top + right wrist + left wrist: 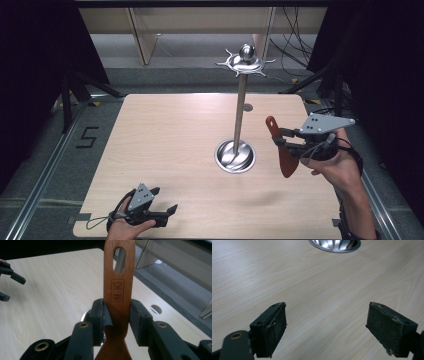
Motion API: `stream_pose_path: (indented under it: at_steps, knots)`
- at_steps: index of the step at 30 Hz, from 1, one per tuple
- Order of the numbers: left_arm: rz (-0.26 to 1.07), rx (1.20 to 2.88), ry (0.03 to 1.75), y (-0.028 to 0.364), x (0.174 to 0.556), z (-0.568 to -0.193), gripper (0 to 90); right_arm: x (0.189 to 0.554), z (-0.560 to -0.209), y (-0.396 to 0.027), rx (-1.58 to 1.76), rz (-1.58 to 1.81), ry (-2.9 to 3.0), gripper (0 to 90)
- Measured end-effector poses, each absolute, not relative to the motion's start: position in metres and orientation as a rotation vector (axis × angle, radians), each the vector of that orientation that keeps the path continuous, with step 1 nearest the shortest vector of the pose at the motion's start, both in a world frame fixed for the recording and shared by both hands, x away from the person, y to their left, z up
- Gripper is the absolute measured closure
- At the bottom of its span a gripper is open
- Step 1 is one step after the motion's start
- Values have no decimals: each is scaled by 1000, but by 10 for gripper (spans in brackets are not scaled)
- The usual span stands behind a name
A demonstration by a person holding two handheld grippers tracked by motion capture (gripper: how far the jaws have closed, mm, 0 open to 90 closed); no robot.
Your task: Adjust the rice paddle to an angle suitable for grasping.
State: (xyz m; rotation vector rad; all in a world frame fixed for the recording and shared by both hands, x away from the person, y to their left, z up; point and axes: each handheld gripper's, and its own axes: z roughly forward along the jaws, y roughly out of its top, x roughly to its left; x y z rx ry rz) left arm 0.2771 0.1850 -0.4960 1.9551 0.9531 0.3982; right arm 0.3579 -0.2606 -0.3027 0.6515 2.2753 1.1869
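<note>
Right gripper [278, 138] clamped across the handle of a reddish-brown wooden spatula [283, 149], held in the air near the right edge of the pale wooden desk [165, 135]. Spatula upright, hanging hole at its top end (a small stamped mark just below the hole, too small to read), blade pointing down. Just left of it, a tall shiny metal stand [239, 107] with a round dished base and a ring of hooks at the top, toward the desk's middle. Left gripper [165, 203] low at the near-left corner, jaws spread wide, nothing between them.
</note>
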Motion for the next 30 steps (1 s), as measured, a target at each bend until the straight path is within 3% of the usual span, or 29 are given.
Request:
stream_pose_path:
  at_steps: [10,30]
  knots:
    - [391,1932,961,184,277,-497,154,355,-264,-260,602,1195,2197,672]
    - [410,1970,935,186,279,-496,154,364,-223,-251,614,1268,2142,672]
